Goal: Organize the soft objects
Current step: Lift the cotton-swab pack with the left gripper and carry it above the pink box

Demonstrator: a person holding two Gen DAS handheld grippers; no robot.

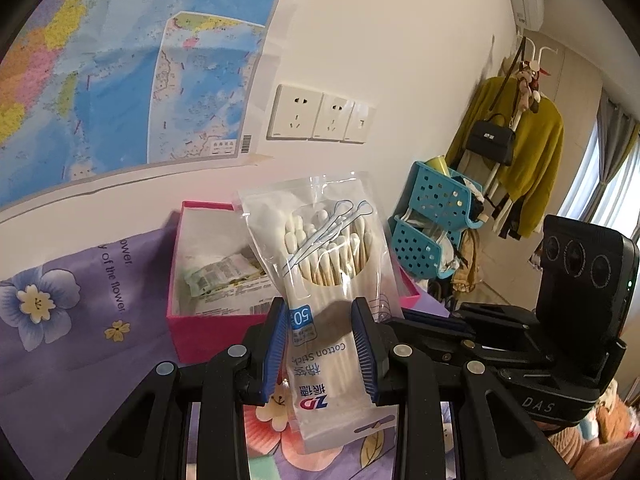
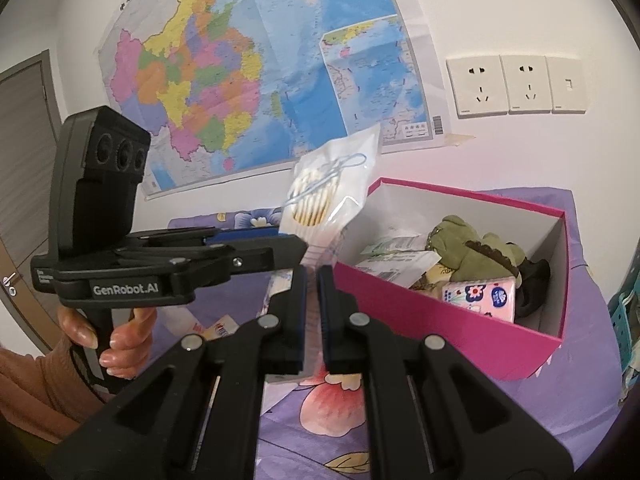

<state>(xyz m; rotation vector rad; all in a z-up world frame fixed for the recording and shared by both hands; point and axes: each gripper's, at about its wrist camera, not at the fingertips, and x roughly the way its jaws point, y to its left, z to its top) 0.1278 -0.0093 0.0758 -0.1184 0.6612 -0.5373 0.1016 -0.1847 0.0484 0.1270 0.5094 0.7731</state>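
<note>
Two tongs in view. Left wrist view, left to right: map (image 1: 120,60) upper left on wall; purple flowered sheet (image 1: 60,300) lower left; pink box (image 1: 192,320) centre-left; left tongs (image 1: 322,348) bottom centre, clamped on cotton swab packet (image 1: 328,264), packet upright just in front of box; blue basket (image 1: 436,216) right. Right wrist view: left tongs mid left with packet above near left corner of box; right tongs (image 2: 314,312) bottom centre, nearly closed, narrow gap, gripping nothing; green plush toy (image 2: 472,248) and tissue pack (image 2: 480,294) inside box, right of centre.

"cotton stick", "50" on swab bag (image 1: 320,280).
</note>
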